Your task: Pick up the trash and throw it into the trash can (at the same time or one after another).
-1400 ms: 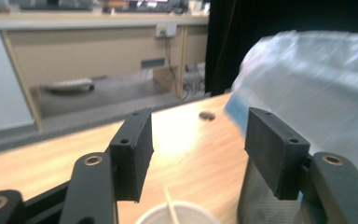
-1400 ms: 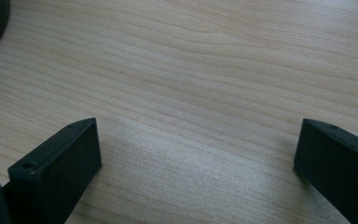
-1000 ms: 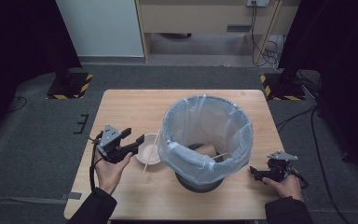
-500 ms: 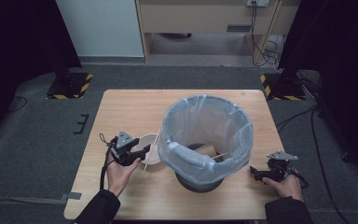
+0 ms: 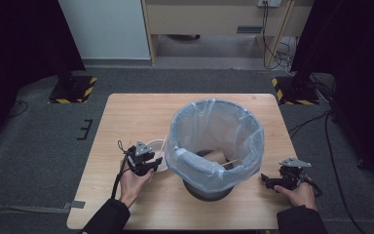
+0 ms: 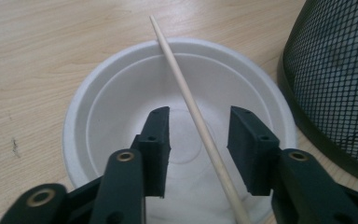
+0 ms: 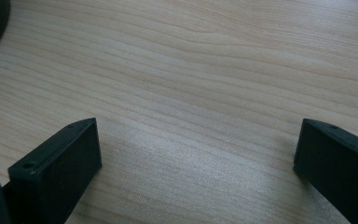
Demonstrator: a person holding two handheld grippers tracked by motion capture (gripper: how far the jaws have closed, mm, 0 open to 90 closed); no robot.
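A white paper bowl [image 6: 121, 107] sits on the table just left of the bin, and a thin wooden stick [image 6: 177, 79] lies across its rim. My left gripper [image 6: 199, 116] hangs low over the bowl [image 5: 157, 146]. Its jaws have just been closing with the stick between them, but gaps still show on both sides of the stick. In the high view this left gripper [image 5: 151, 161] is at the bowl's near edge. My right gripper [image 7: 196, 140] rests open over bare wood, right of the bin [image 5: 268, 181].
A black mesh bin [image 6: 335, 70] with a clear plastic liner [image 5: 214, 136] stands mid-table, close to the bowl's right. Another stick [image 5: 233, 162] and some tan scraps lie inside it. The wooden table [image 5: 136, 112] has bare room at the far left.
My left gripper has come down and to the right over the bowl, and its jaws have narrowed around the stick. The right hand has not moved.
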